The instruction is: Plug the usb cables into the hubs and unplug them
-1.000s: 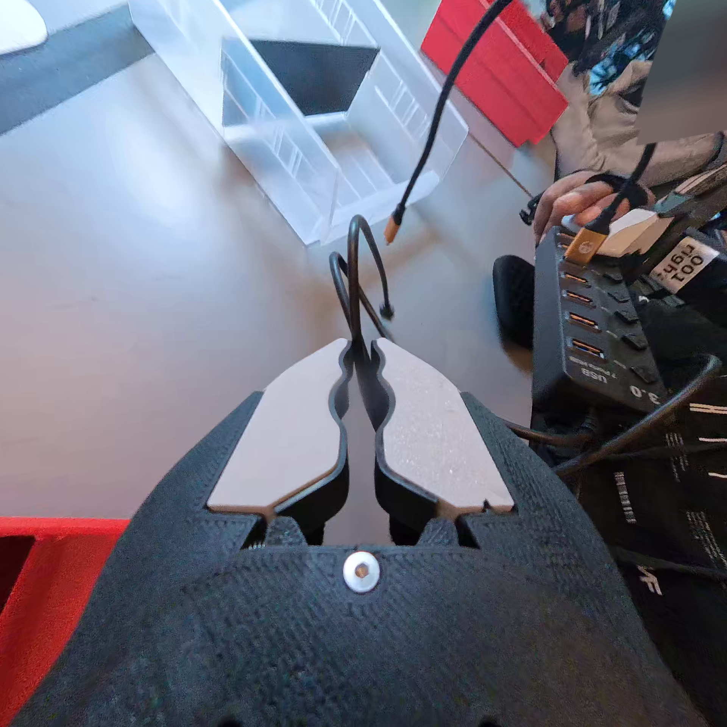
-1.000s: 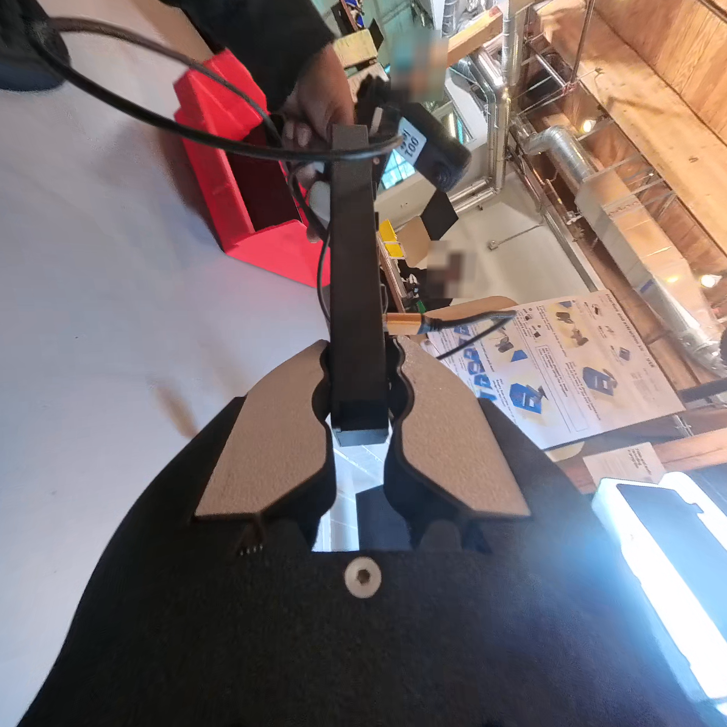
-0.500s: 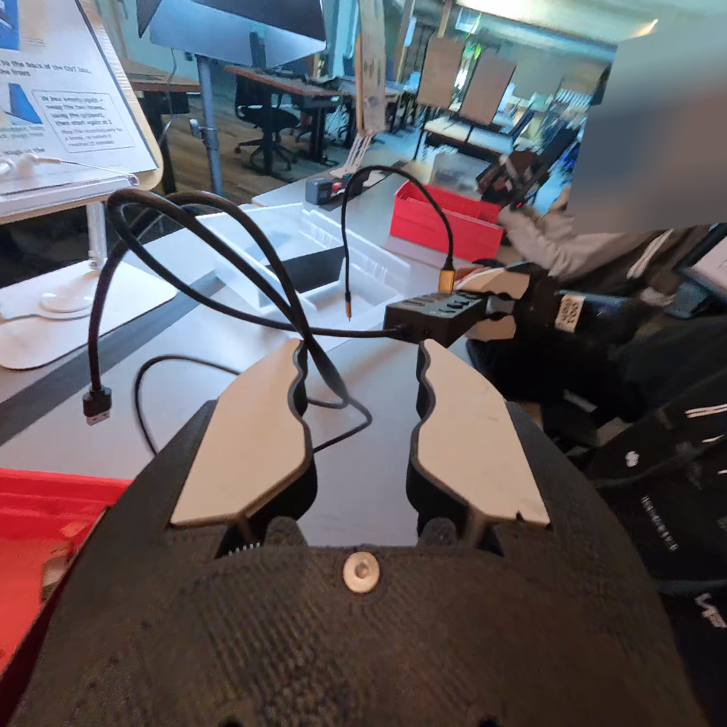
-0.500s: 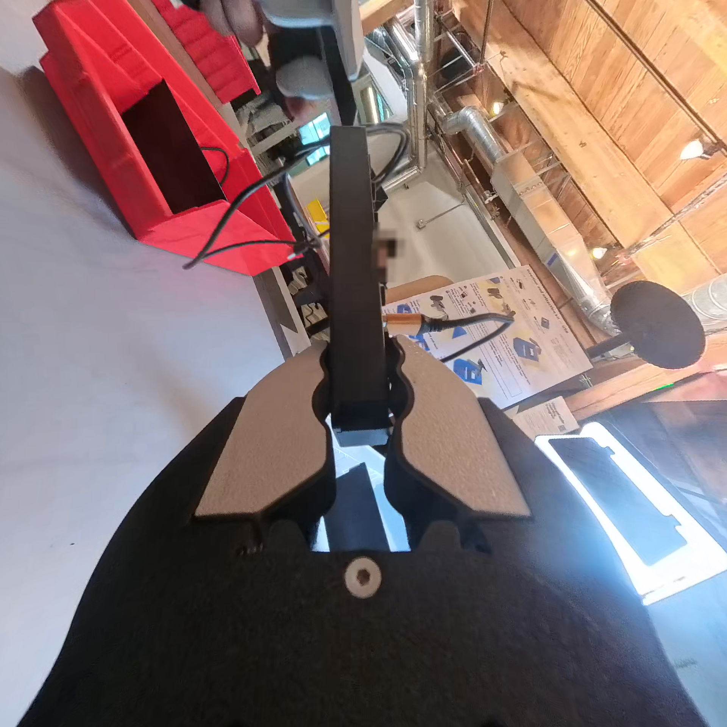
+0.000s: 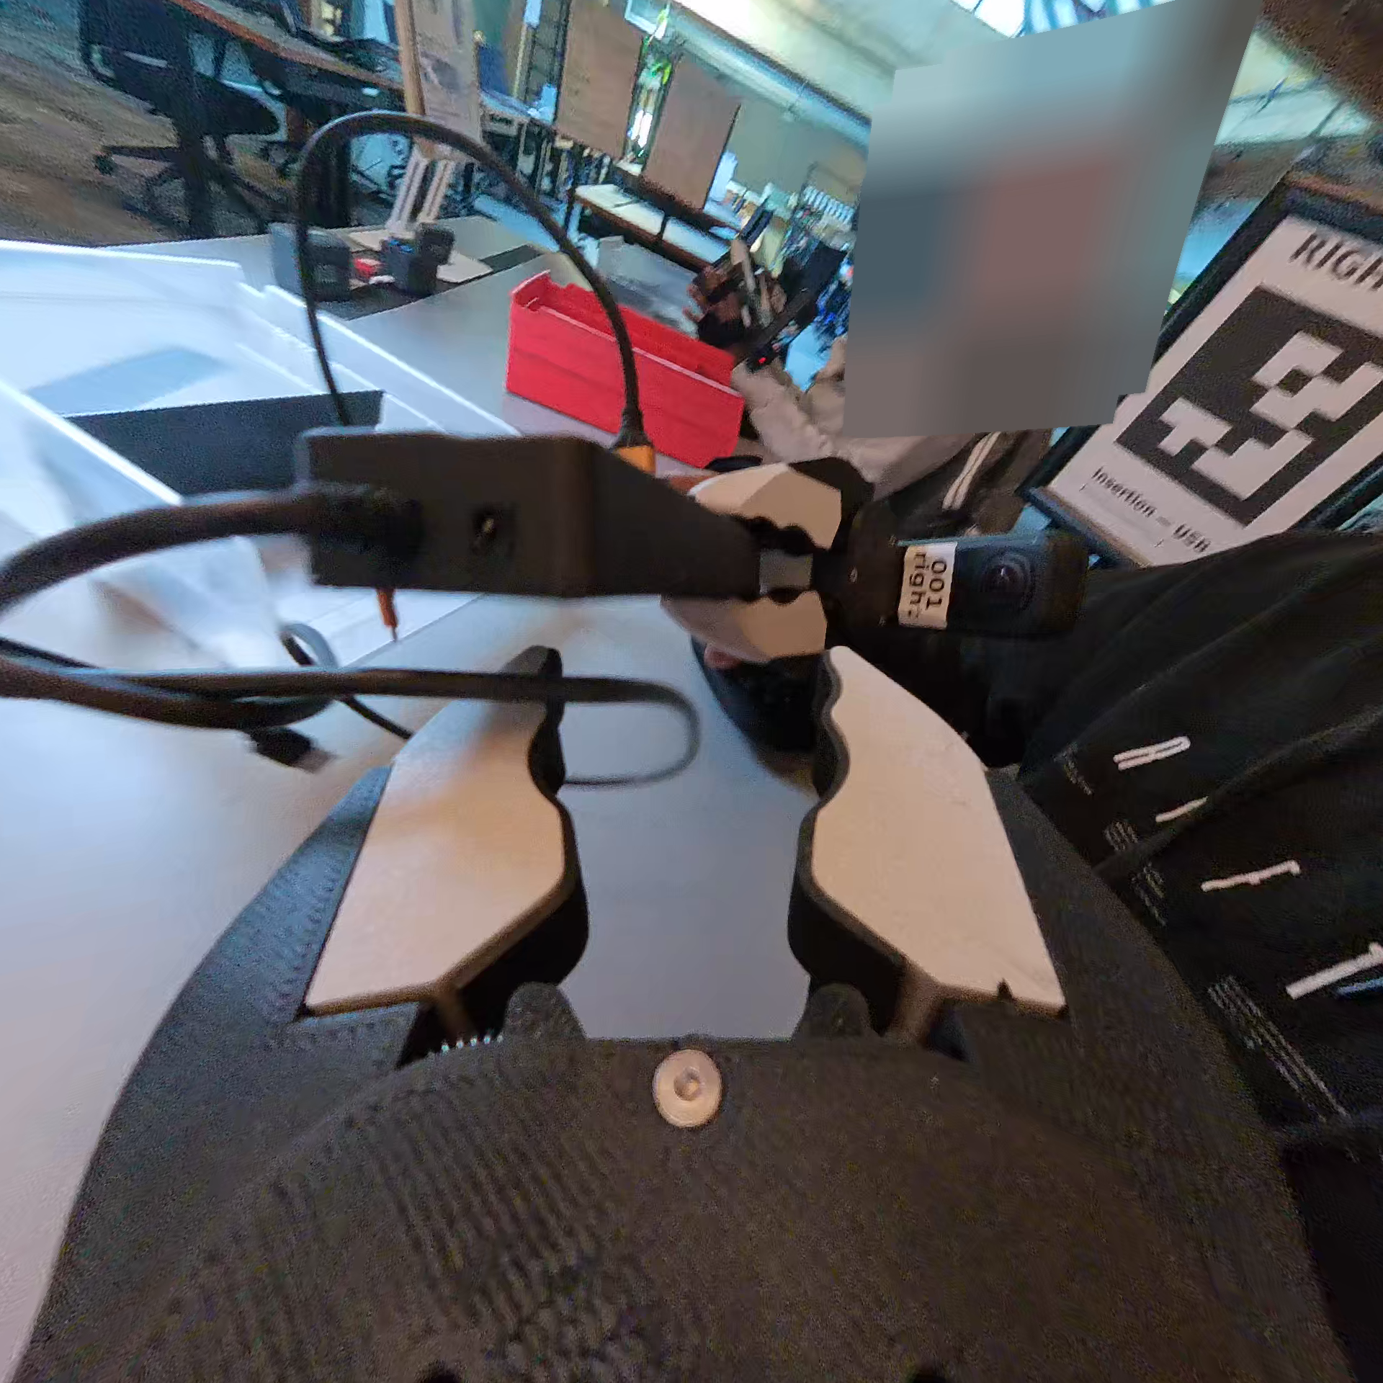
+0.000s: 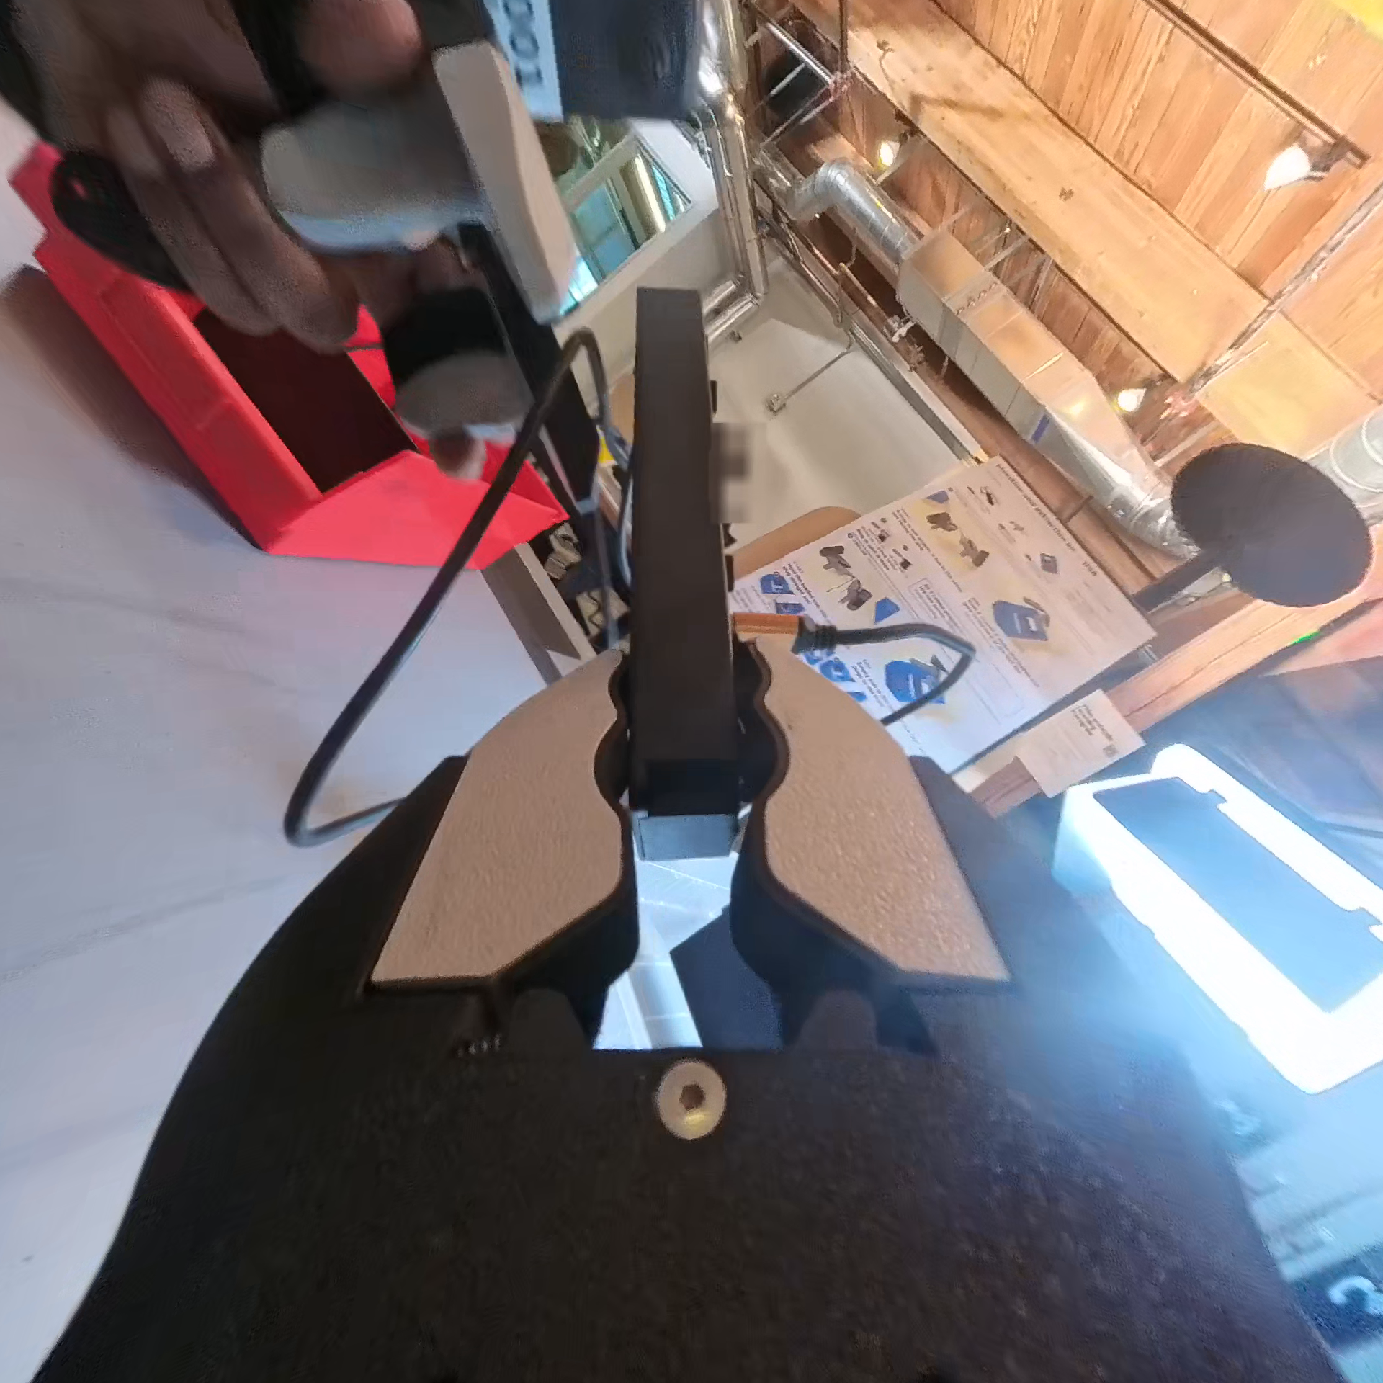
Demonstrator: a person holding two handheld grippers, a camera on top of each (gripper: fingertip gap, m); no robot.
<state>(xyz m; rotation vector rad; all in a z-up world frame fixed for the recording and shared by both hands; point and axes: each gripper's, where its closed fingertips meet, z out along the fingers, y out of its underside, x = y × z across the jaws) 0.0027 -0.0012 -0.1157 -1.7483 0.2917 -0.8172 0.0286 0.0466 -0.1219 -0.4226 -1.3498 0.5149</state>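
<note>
R gripper (image 6: 688, 737) clamps black USB hub (image 6: 673, 524), orange-plug cable (image 6: 771, 625) inserted; L gripper (image 5: 685, 711) agape, empty.

Each gripper (image 5: 685, 696) (image 6: 688, 673) has a rough black printed body, two pale tan finger plates with wavy inner edges, and a silver screw (image 5: 687, 1087) centred behind the jaws.

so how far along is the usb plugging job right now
Done: one orange-tipped USB cable sits plugged into the black USB hub. In hand: the right gripper is shut on the hub's end, holding it above the table; the left gripper is open and empty. Left: a loose black cable drapes over its finger, unplugged, and the plugged cable isn't pulled yet.
</note>
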